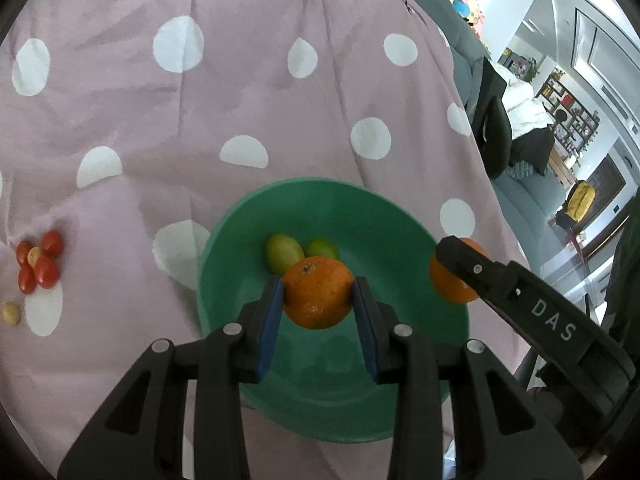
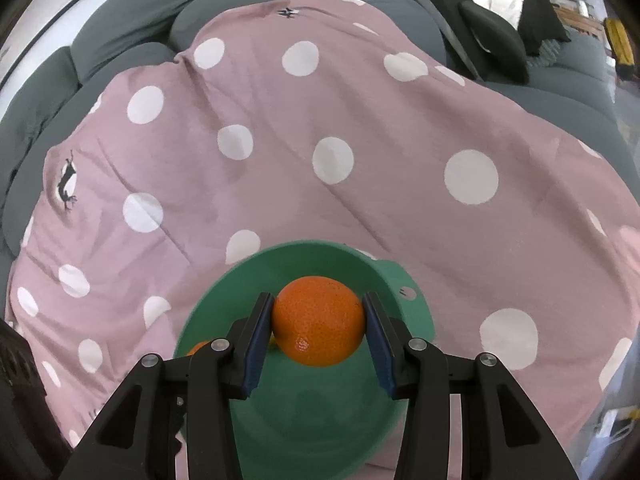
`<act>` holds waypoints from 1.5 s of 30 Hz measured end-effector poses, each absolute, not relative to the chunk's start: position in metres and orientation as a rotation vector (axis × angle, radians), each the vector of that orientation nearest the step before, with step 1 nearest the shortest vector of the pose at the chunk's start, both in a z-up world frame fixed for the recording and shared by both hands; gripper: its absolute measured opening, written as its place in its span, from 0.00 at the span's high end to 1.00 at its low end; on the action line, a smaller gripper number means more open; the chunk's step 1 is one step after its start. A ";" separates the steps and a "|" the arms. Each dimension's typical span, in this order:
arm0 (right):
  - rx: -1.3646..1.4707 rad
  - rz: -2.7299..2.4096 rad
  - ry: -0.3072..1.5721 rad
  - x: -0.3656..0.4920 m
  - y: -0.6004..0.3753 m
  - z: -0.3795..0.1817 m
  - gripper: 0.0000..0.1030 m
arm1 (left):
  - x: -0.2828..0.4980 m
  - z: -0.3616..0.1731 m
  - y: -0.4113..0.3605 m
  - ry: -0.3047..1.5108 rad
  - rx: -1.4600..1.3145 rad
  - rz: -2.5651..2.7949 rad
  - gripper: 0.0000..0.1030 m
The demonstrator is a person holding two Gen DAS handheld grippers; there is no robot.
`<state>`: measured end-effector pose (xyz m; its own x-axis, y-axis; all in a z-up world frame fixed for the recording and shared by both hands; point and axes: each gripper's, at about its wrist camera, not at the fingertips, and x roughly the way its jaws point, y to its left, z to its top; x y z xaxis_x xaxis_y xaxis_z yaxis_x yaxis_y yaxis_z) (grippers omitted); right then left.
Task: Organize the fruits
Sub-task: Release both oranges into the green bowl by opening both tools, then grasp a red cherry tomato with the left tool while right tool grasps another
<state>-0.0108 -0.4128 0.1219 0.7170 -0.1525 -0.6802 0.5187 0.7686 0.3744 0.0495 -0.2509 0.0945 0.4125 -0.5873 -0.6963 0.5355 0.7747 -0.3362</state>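
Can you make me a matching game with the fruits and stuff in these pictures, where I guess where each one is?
Things:
1. orange with a stem dimple
2. smooth orange
3. green fruits
4. little red tomatoes

Places:
A. lying in the green bowl
B. on the spotted blanket, left of the bowl
C. held in the right gripper
D. held in the left gripper

Pairs: 1-D, 2-C, 3-A, 4-B
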 end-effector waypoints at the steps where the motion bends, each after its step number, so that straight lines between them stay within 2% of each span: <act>1: 0.591 -0.394 0.678 -0.011 -0.414 0.121 0.54 | 0.049 0.093 -0.253 0.905 -0.059 -0.707 0.66; 20: 0.563 -0.439 0.734 -0.004 -0.415 0.113 0.54 | 0.046 0.081 -0.268 0.930 -0.018 -0.718 0.67; 23: 0.537 -0.461 0.757 -0.002 -0.414 0.111 0.54 | 0.043 0.086 -0.264 0.902 -0.030 -0.722 0.63; 25: 0.523 -0.475 0.769 -0.002 -0.412 0.110 0.54 | 0.041 0.092 -0.256 0.889 -0.045 -0.722 0.57; 26: 0.524 -0.472 0.764 -0.002 -0.412 0.111 0.51 | 0.040 0.094 -0.252 0.884 -0.044 -0.709 0.53; 27: 0.519 -0.465 0.751 -0.003 -0.410 0.113 0.47 | 0.039 0.098 -0.245 0.873 -0.056 -0.698 0.51; 30: 0.497 -0.445 0.712 -0.005 -0.402 0.123 0.46 | 0.038 0.105 -0.223 0.856 -0.086 -0.668 0.43; 38: 0.478 -0.263 0.672 0.010 -0.365 0.135 0.46 | 0.045 0.104 -0.123 0.851 -0.113 -0.394 0.41; 45: 0.435 -0.039 0.664 0.035 -0.305 0.142 0.46 | 0.055 0.095 -0.019 0.838 -0.260 -0.177 0.43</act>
<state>0.0346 -0.3053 0.1423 0.7902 0.1020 -0.6043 0.1717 0.9097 0.3781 0.0546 -0.0187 0.0946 0.6571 -0.2560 -0.7090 0.0521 0.9537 -0.2961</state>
